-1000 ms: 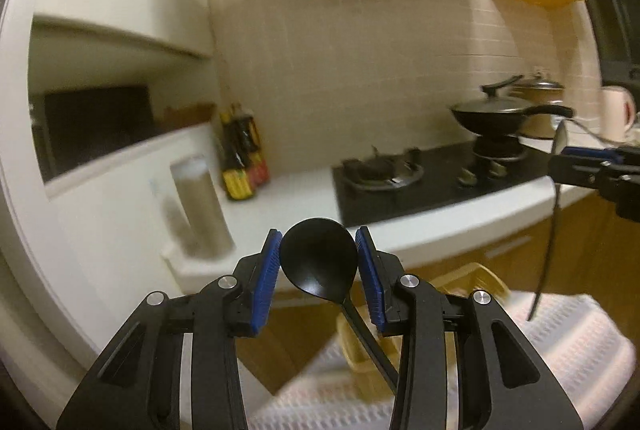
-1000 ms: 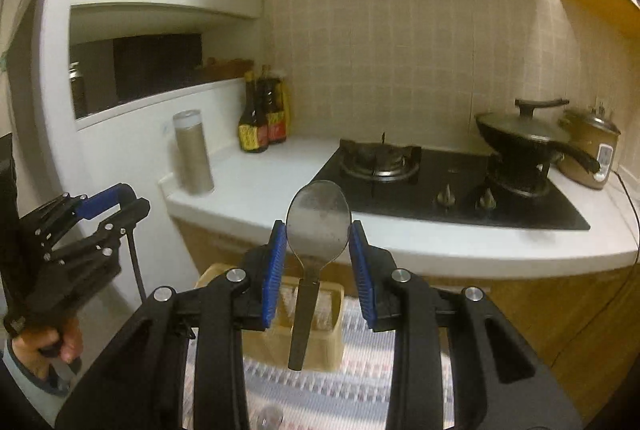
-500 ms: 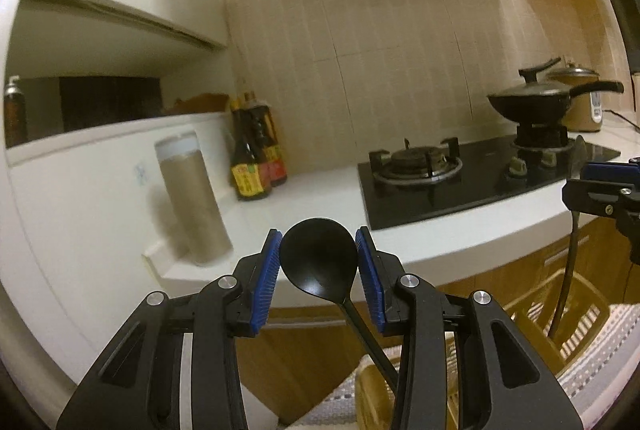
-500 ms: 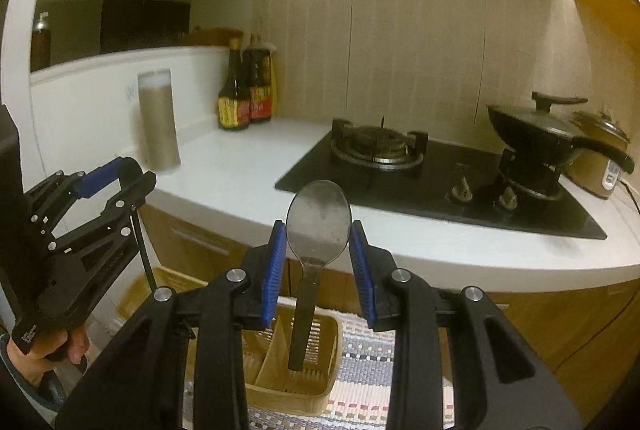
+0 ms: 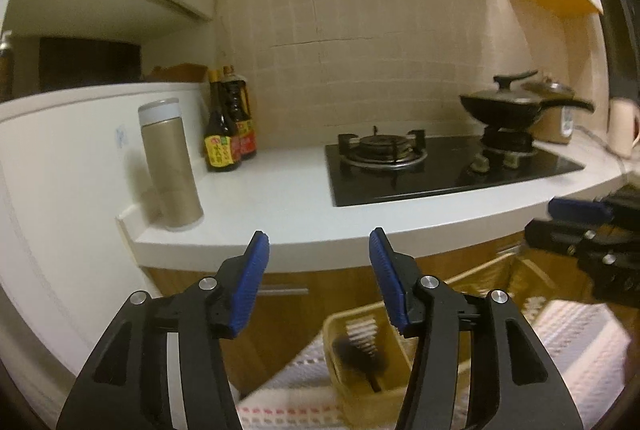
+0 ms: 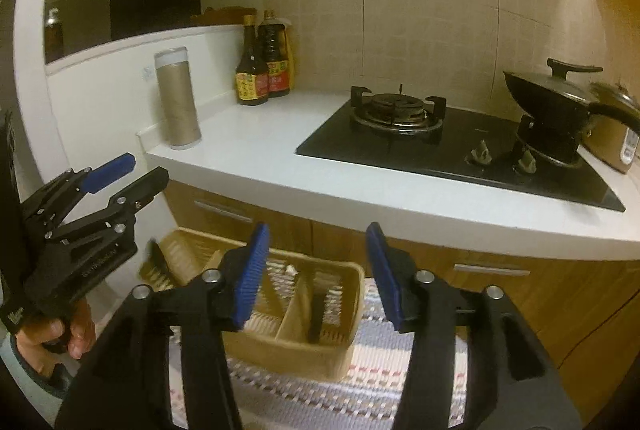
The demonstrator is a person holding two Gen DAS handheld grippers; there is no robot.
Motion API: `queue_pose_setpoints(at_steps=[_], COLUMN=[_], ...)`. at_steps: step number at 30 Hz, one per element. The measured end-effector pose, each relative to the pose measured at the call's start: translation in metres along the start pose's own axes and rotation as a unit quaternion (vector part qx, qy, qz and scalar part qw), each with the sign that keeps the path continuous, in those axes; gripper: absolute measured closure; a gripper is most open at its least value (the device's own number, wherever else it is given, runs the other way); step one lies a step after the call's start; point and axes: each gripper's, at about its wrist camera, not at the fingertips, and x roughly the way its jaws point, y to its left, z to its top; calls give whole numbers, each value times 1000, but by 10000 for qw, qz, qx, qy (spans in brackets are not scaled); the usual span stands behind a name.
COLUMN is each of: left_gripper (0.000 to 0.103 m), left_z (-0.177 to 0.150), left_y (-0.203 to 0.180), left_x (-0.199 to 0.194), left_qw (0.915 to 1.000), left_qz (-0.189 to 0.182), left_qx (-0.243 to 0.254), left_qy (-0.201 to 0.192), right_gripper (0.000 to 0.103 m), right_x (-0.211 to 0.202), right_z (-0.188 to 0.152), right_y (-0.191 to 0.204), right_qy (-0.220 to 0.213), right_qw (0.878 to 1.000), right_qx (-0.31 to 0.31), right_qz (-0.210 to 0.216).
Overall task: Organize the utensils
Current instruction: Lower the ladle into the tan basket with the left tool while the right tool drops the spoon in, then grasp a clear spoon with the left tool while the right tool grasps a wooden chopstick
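Note:
My left gripper [image 5: 319,272] is open and empty above a tan slotted utensil basket [image 5: 404,382]. A black spoon [image 5: 358,354] lies in the basket's near compartment. My right gripper [image 6: 314,266] is open and empty above the same basket [image 6: 348,310]. A dark utensil handle [image 6: 316,318] stands in the basket's right compartment. The left gripper also shows at the left of the right wrist view [image 6: 132,174], and the right gripper at the right edge of the left wrist view [image 5: 560,218].
The basket sits on a striped cloth [image 6: 400,390] below a white counter [image 6: 280,150]. On the counter are a gas hob [image 6: 400,110], a black pan [image 6: 560,102], sauce bottles [image 6: 260,70] and a tan canister [image 6: 178,102]. Wooden cabinets [image 6: 520,290] stand behind.
Both grippers opened. The black spoon left my left gripper and the metal spoon left my right gripper; both dropped into the basket. Both grippers moved closer to the counter.

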Motion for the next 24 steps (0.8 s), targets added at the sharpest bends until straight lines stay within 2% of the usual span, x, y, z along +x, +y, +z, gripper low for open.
queue_pose_setpoints(at_steps=[3, 8, 12, 18, 24], left_gripper=[49, 49, 49, 49, 49], left_z=[4, 10, 9, -7, -40], left_y=[6, 10, 12, 11, -14], left_x=[-23, -62, -89, -106, -99], left_qw=[9994, 9982, 9971, 9871, 9709], left_qz=[-276, -512, -636, -1174, -1601], left_qx=[-183, -279, -353, -451, -108], left_qy=[60, 105, 241, 988, 1778], right_gripper=[56, 56, 56, 56, 56], right_x=[-18, -47, -64, -74, -69], right_z=[-3, -6, -10, -33, -74], right_y=[4, 11, 16, 19, 4], right_qy=[24, 144, 448, 1123, 1942], right_qw=[10000, 9995, 9982, 9918, 9771], right_qx=[54, 206, 358, 566, 846], right_qz=[76, 163, 199, 221, 188])
